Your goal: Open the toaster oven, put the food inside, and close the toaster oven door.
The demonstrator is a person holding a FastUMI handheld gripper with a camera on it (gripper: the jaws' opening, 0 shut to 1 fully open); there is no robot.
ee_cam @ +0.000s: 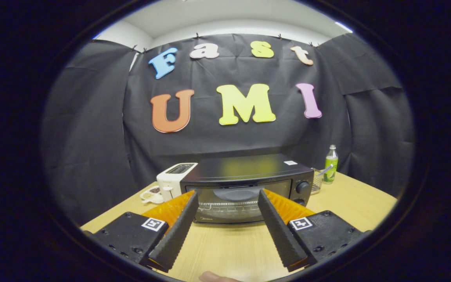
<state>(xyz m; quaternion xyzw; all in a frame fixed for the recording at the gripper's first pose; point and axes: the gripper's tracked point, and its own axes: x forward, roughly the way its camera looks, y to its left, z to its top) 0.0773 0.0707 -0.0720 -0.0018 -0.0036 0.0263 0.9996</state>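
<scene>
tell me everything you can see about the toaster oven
The toaster oven is a black box with a glossy flat top, a glass door, shut, and two knobs down its right side. It stands upright on the wooden table, beside a white toaster. The gripper hangs open before it, touching nothing.

Between the spread fingers of the gripper [227, 196] and the toaster oven [245, 188] just ahead, a strip of bare worktop [229, 246] lies open. The oven's shut door blocks the way straight on. A white toaster [172, 182] stands touching its left side (small dish [151, 194] before it); to the right, a wire basket [317, 181] and a bottle [331, 163] stand near the booth's cloth wall [92, 137].
</scene>
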